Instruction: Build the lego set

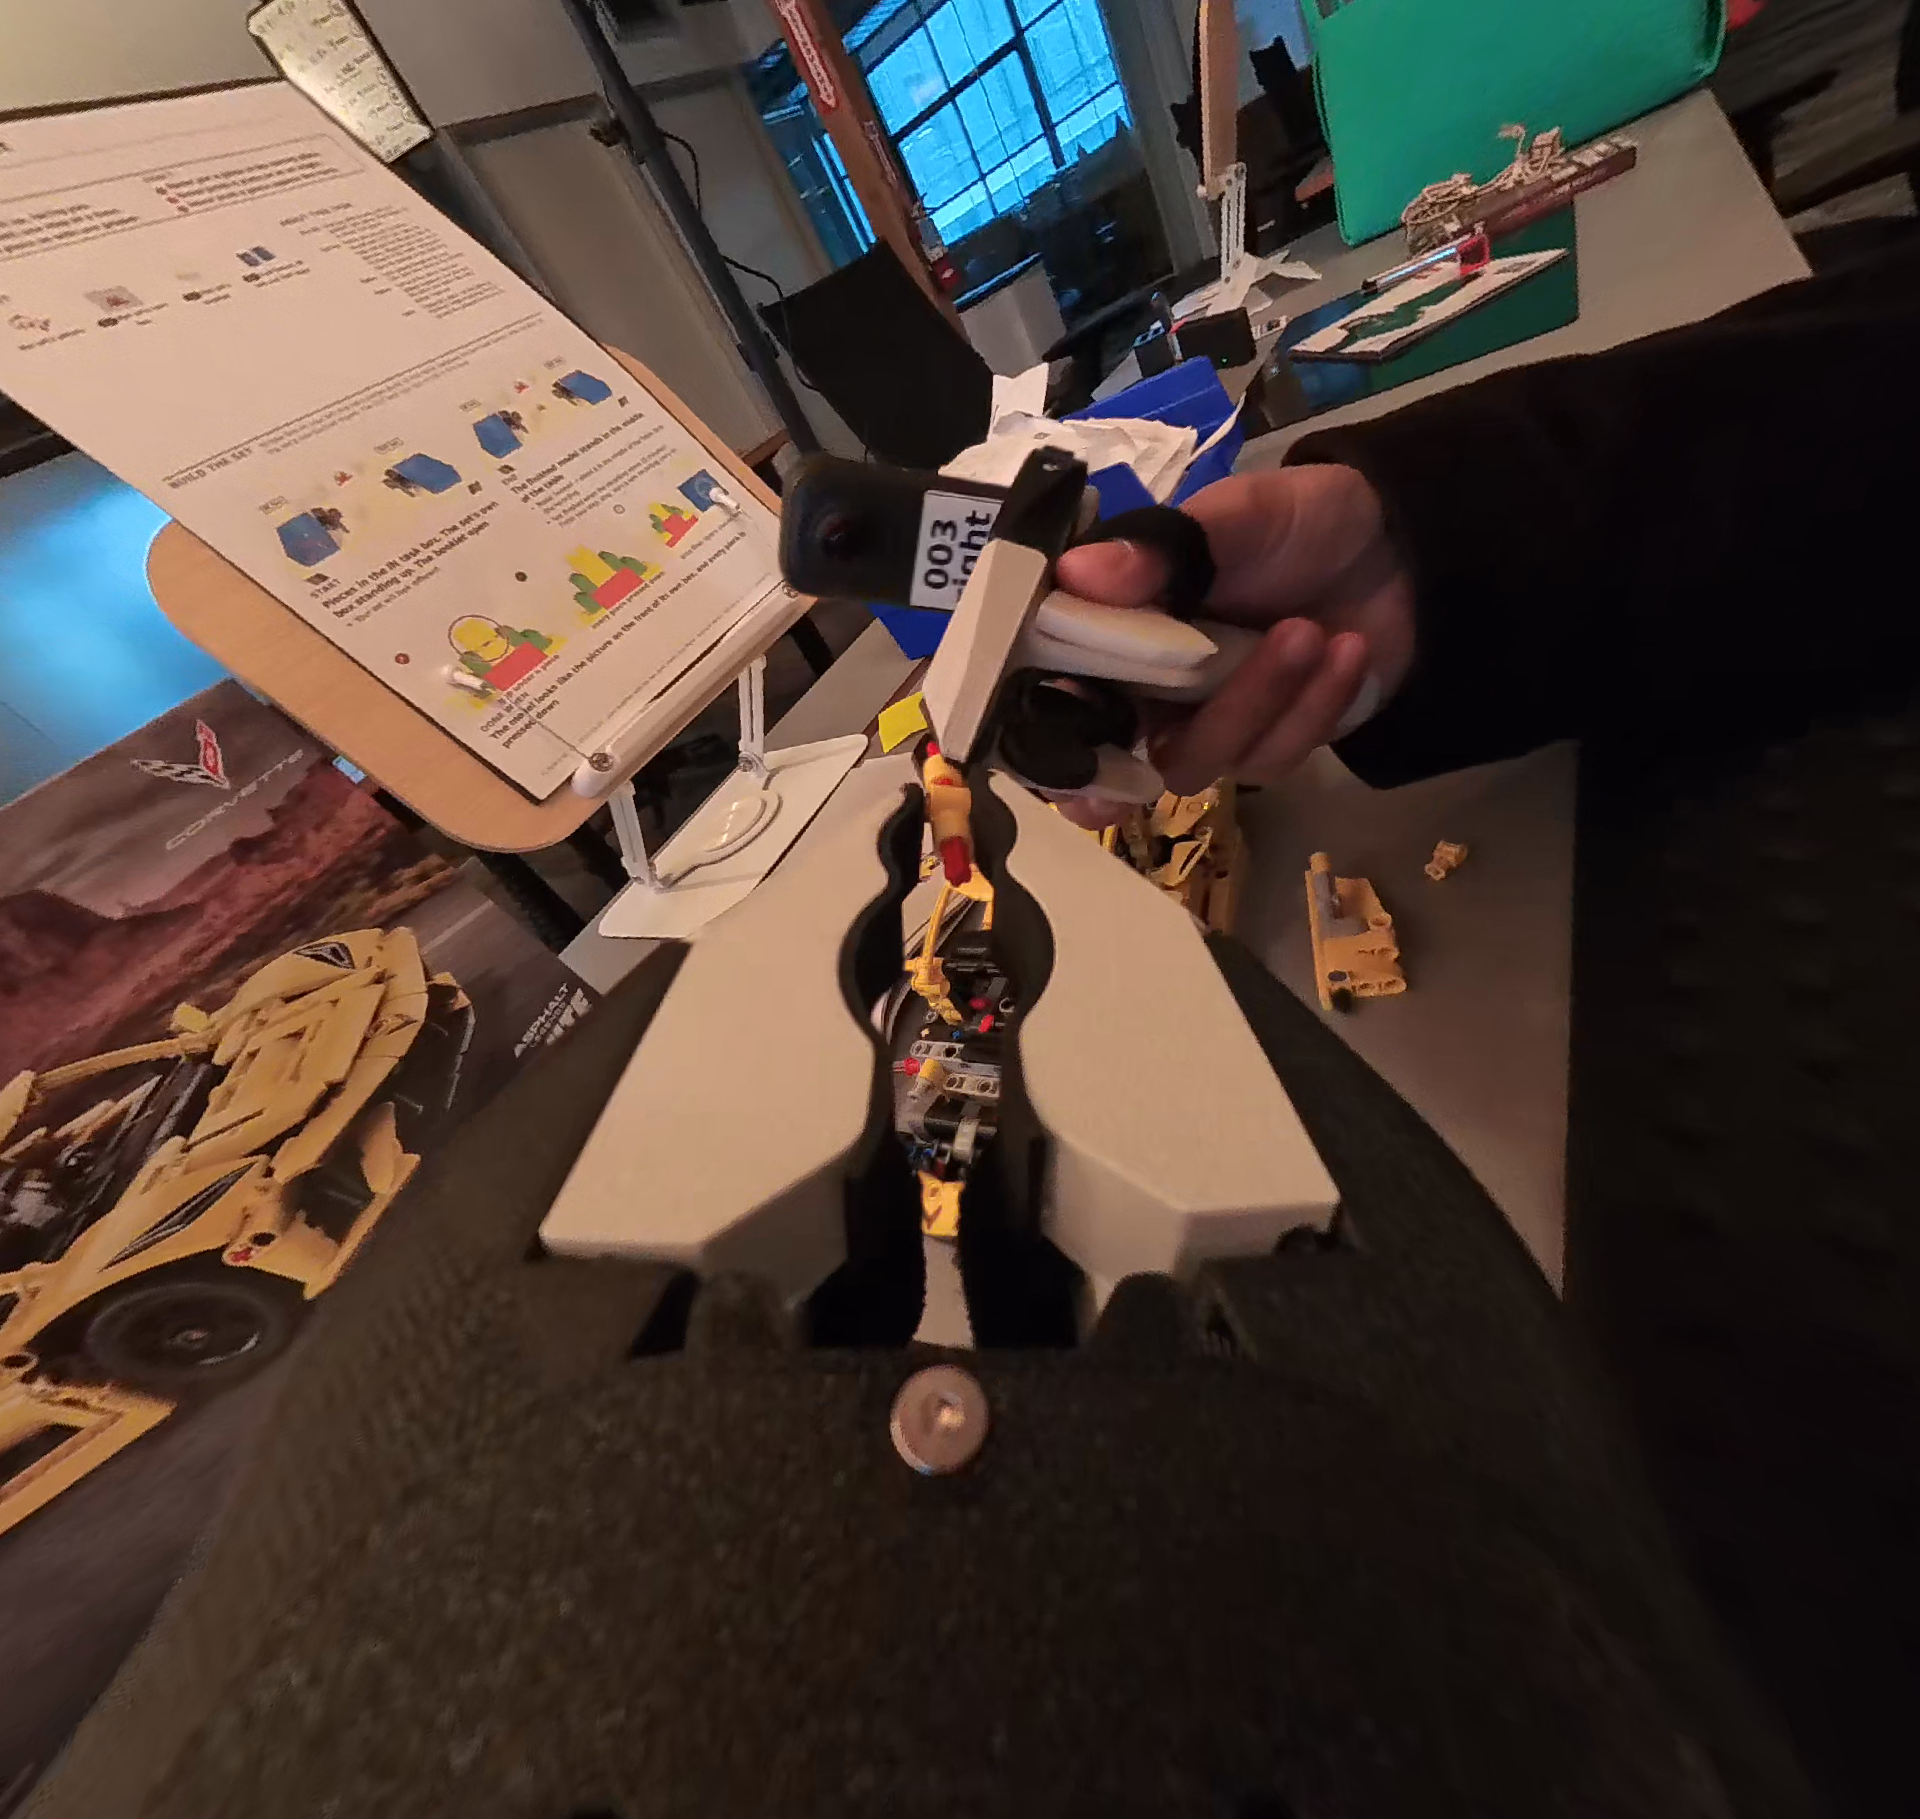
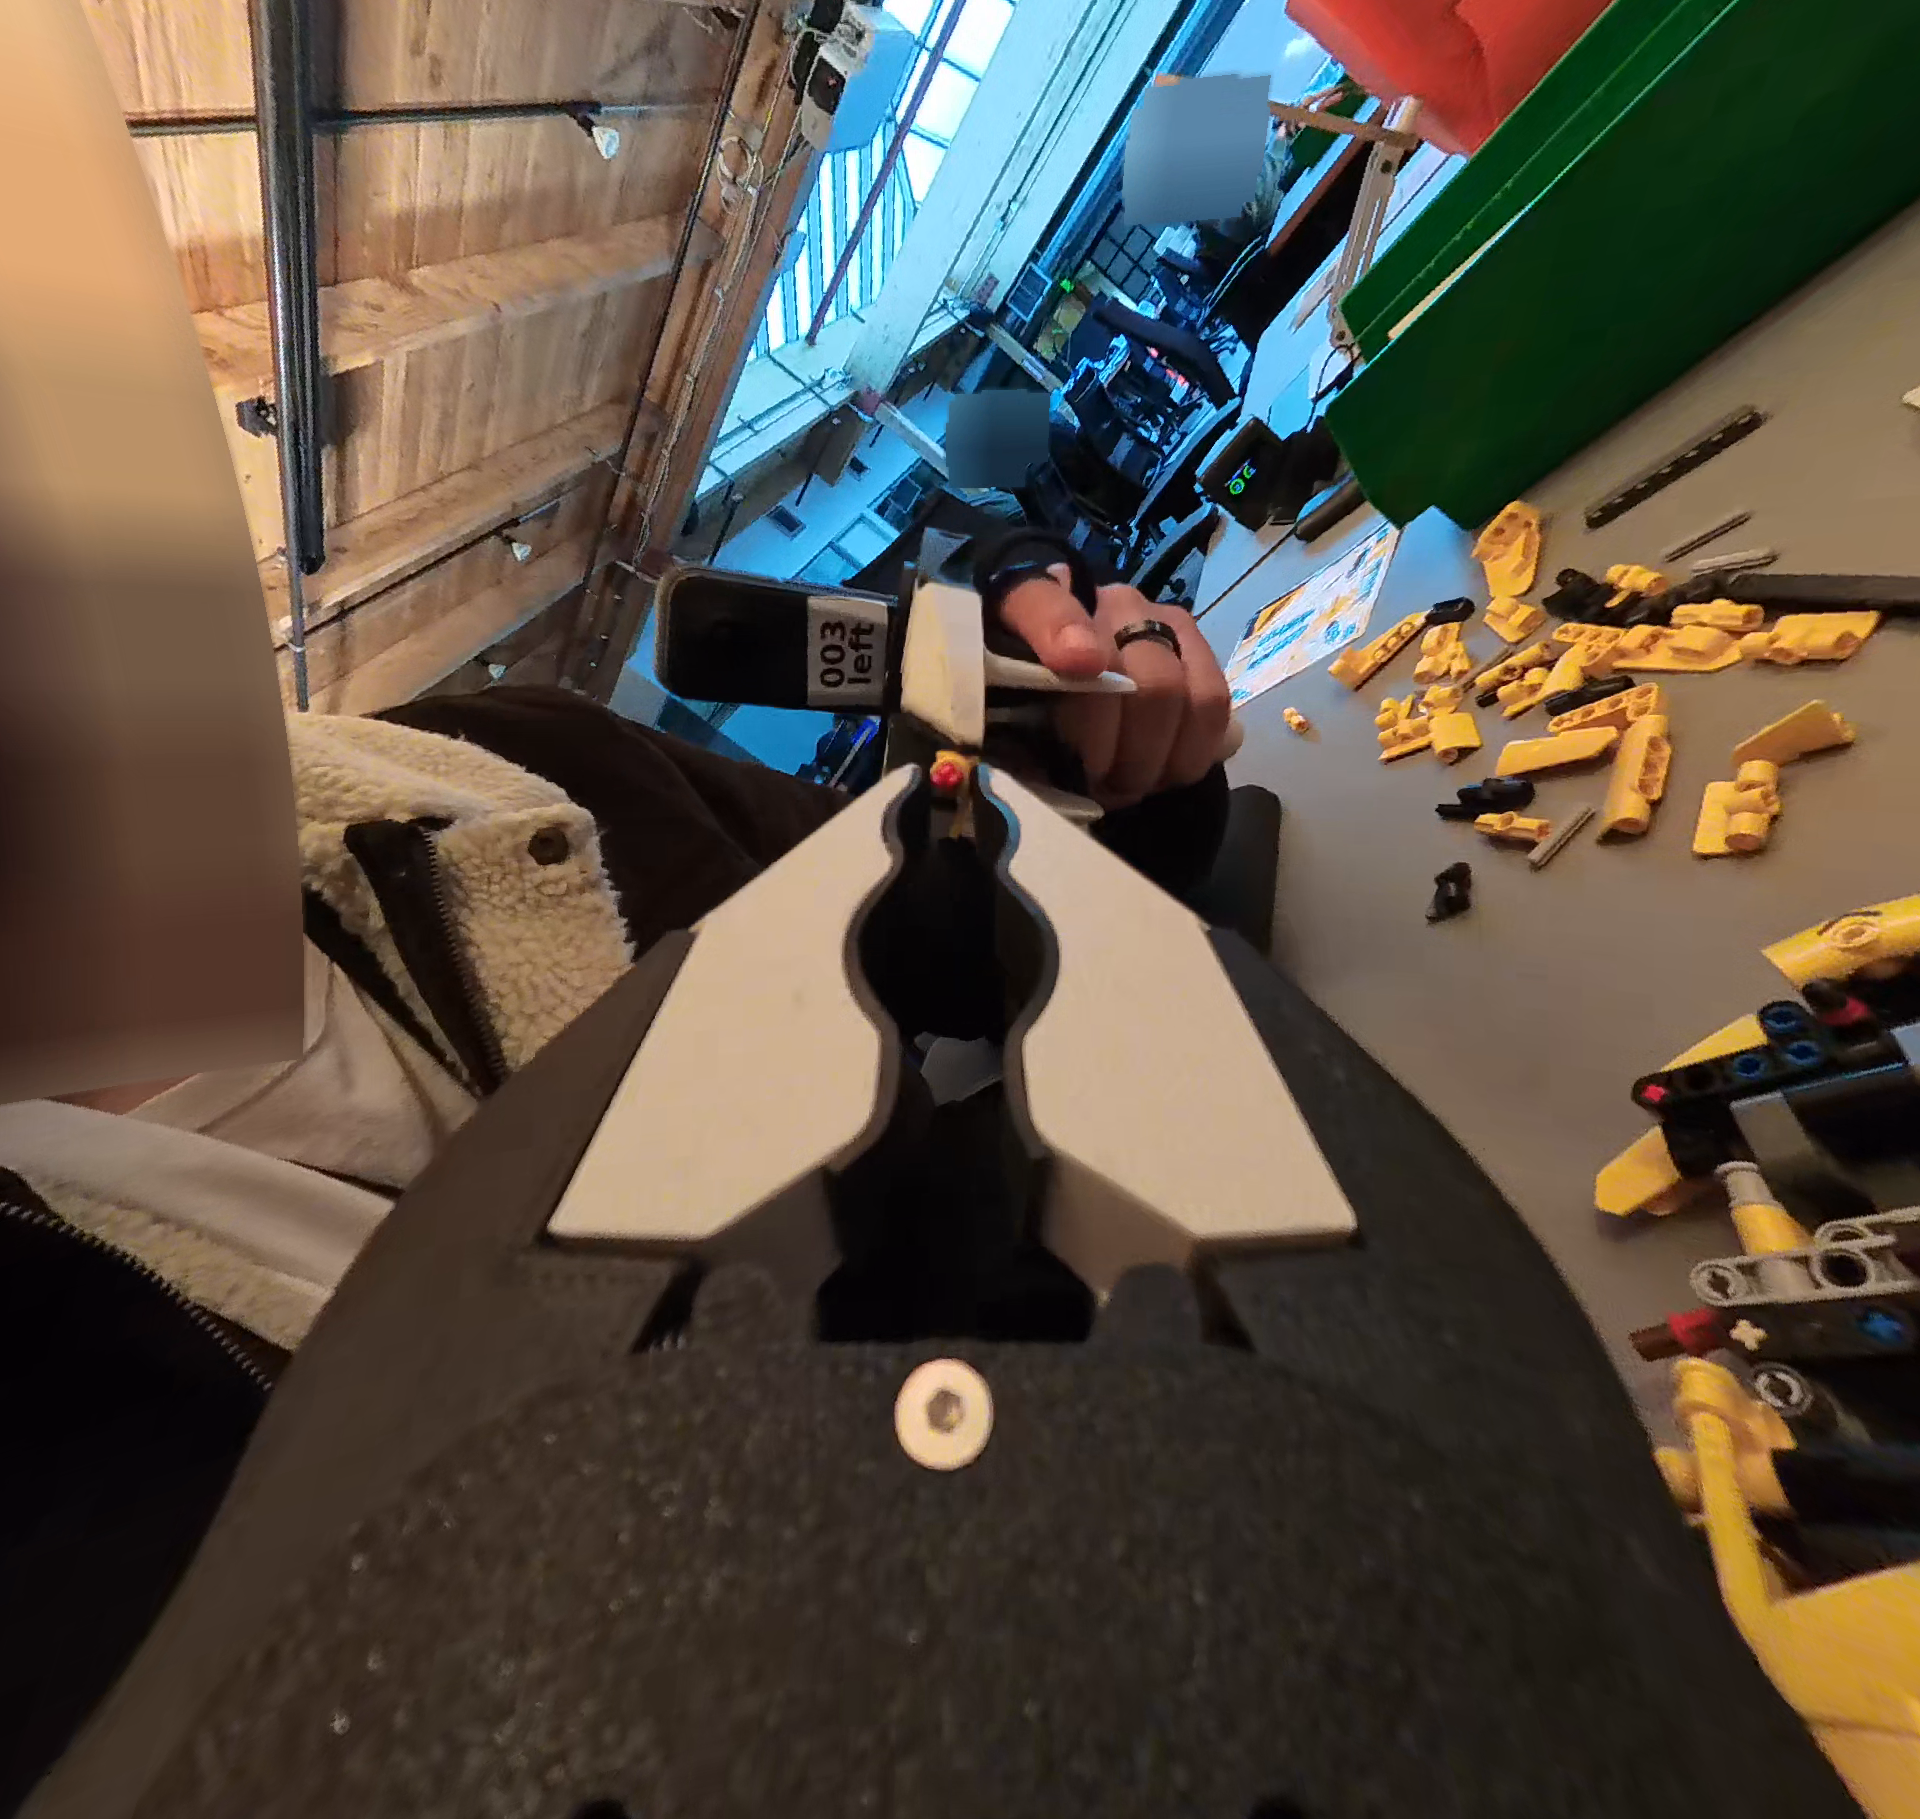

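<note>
Grey tabletop fills the left wrist view, with windows and a green case behind at 1 o'clock. At 10 o'clock we see an instruction sheet on a white stand, and at 8 o'clock the set's box lying flat. Our left gripper has its fingers close together, pinching a small yellow piece with a red pin at the tips. The right gripper, held by a hand at 2 o'clock, meets the same piece from above; we cannot tell from here whether it grips. Below the gap between the fingers lies the part-built car. A yellow sub-assembly sits on the table at 3 o'clock.

Wooden wall planks run across the right wrist view from 10 to 12 o'clock, the picture tilted, with the grey table at 3 o'clock. Our right gripper has its fingers nearly closed on the piece with the red pin. The left gripper touches it from the far side, held by a hand wearing a ring. Loose yellow and black parts are scattered at 2 o'clock beside a green bin. The car lies at 4 o'clock, well apart from the grippers. A fleece-lined jacket shows at 9 o'clock.
</note>
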Demonstrator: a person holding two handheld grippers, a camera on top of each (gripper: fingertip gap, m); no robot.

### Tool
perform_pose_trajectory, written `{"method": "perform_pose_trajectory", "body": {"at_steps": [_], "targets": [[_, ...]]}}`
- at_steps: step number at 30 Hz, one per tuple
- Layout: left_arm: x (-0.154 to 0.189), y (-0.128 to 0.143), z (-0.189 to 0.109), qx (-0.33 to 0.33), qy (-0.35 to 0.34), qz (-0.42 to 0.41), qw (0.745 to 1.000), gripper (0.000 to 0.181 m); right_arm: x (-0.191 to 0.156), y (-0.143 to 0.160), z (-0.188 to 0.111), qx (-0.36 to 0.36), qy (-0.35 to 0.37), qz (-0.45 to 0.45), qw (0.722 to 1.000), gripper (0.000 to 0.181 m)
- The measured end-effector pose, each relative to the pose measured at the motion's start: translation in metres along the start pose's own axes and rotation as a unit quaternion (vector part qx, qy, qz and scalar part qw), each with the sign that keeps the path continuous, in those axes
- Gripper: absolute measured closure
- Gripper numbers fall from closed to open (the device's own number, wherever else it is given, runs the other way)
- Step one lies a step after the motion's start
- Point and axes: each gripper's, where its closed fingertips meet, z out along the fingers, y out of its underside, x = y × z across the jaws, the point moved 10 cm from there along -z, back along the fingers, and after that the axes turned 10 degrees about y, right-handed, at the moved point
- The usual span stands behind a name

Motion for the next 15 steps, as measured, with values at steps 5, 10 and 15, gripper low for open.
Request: {"method": "perform_pose_trajectory", "body": {"at_steps": [5, 10, 15], "targets": [[0.0032, -0.0039, -0.0011, 0.002, 0.021, 0.027, 0.999, 0.172, -0.0001, 0.0017, 0.0012, -0.011, -0.032, 0.028, 0.999, 0.175], [0.0047, -0.0023, -0.0004, 0.014, 0.035, 0.021, 0.999, 0.173, -0.0028, 0.0033, -0.0001, -0.025, -0.020, 0.020, 0.999, 0.175], [0.0052, 0.0022, 0.0073, -0.017, 0.009, 0.035, 0.999, 0.173, 0.0049, 0.0026, -0.0039, -0.015, 0.005, 0.041, 0.999, 0.175]]}}
